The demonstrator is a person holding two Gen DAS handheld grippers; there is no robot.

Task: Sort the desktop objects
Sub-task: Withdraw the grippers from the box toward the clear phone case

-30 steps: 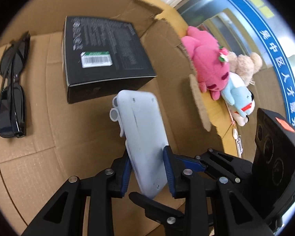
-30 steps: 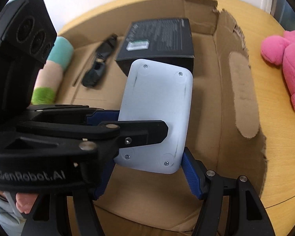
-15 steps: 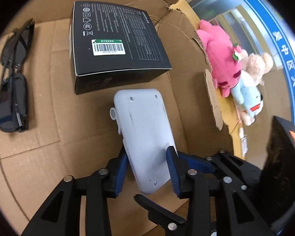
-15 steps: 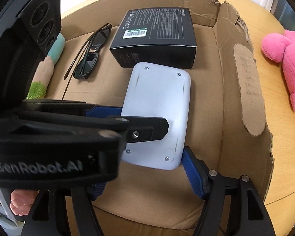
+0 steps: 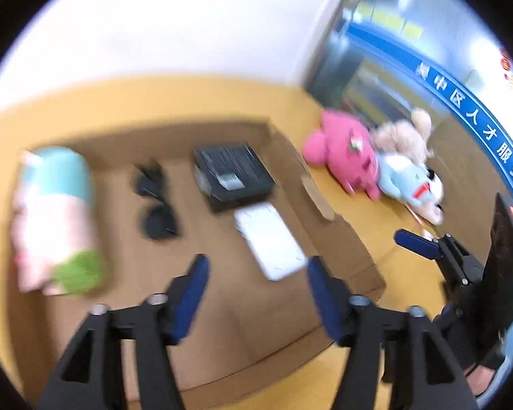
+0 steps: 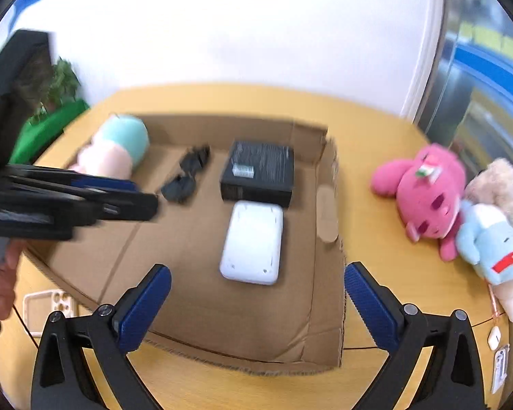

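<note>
On the tabletop (image 6: 376, 369): a low, open cardboard box (image 6: 325, 307) lies flat on the yellow wood, seen from above and behind by both wrist cameras.
White device: a white rounded case (image 6: 253, 242) lies flat on the box floor near the centre, clear of both pairs of tongs.
Black carton: a black printed box (image 6: 260, 174) sits just beyond the case at 12 o'clock; whether the two touch cannot be told.
Sunglasses: dark sunglasses (image 6: 186, 177) lie at about 10 o'clock from the case.
Plush roll: a pastel plush roll (image 6: 116, 150) fills the box's far-left corner, at 10 o'clock.
Toys outside: a pink plush (image 6: 427, 194), a blue-and-white plush (image 6: 489, 242) and a beige plush (image 6: 502, 184) lie together on the wood at 3 o'clock.
Left tongs (image 5: 256, 270): jaws apart and opening, nothing between the blue pads.
Right tongs (image 6: 256, 285): jaws wide and opening, empty.
Near edge: a pale phone case (image 6: 48, 307) rests at 8 o'clock, beside a hand (image 6: 0, 283).
</note>
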